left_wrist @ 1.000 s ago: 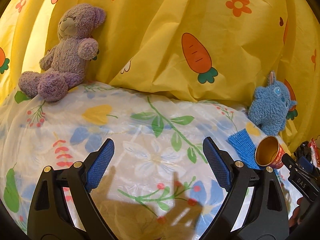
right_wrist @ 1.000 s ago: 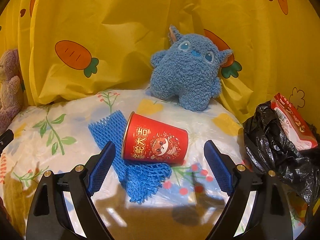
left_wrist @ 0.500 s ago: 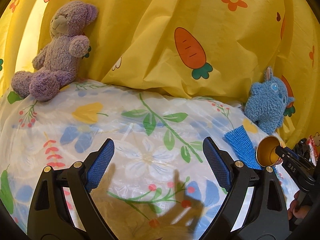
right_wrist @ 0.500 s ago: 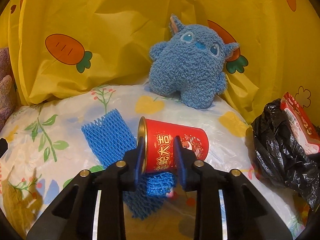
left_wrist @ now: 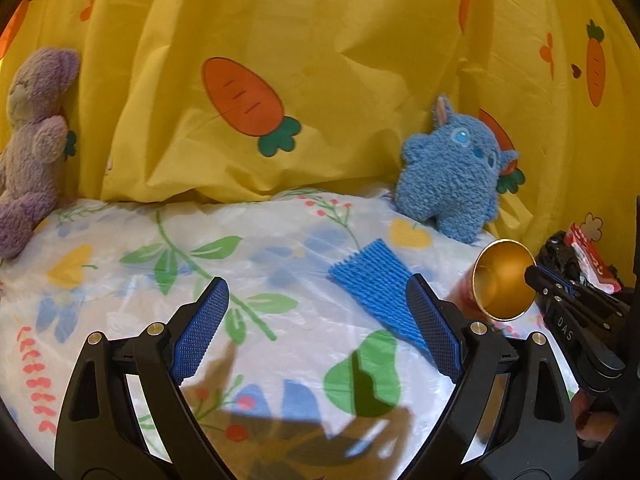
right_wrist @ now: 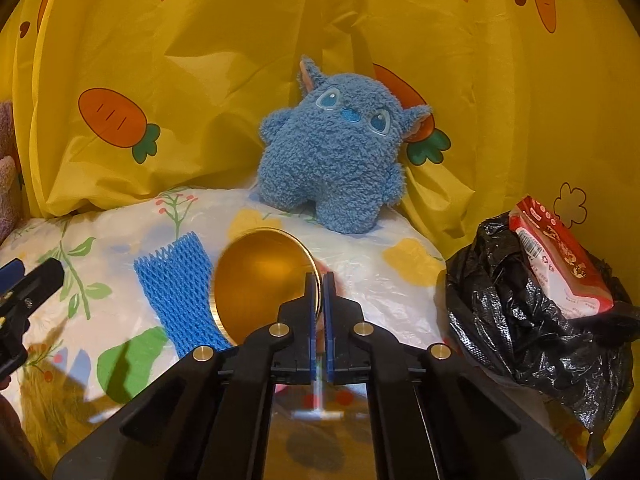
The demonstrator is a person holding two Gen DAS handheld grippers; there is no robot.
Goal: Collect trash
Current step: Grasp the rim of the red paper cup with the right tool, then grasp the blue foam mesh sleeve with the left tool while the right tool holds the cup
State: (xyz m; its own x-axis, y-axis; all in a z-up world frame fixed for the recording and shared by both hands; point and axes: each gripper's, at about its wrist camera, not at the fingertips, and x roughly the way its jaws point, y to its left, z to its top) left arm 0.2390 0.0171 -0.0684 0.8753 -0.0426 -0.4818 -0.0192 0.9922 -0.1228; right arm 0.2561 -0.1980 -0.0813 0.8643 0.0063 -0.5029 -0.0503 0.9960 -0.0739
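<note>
Lifted since half a second ago and turned mouth-on toward both cameras: paper cup (right_wrist: 260, 280), gold interior showing, rim pinched between the closed blue pads of the right hand-held gripper (right_wrist: 319, 292), red outside barely visible below the rim in the left wrist view (left_wrist: 505, 285). Raised clear of the blue foam net (right_wrist: 180, 292), which lies flat on the floral plastic sheet (right_wrist: 400, 280) covering the bench. Left hand-held gripper (left_wrist: 318, 328) hovering with jaws wide apart, nothing between them, blue net (left_wrist: 376, 284) just behind its right finger. Black trash bag (right_wrist: 532, 320) sitting at the right edge, crumpled, with a red snack wrapper (right_wrist: 560, 256) resting on top. Blue plush toy (right_wrist: 332, 160) upright against the yellow carrot-print cloth (right_wrist: 200, 40); purple teddy bear (left_wrist: 32, 140) leaning at far left.
</note>
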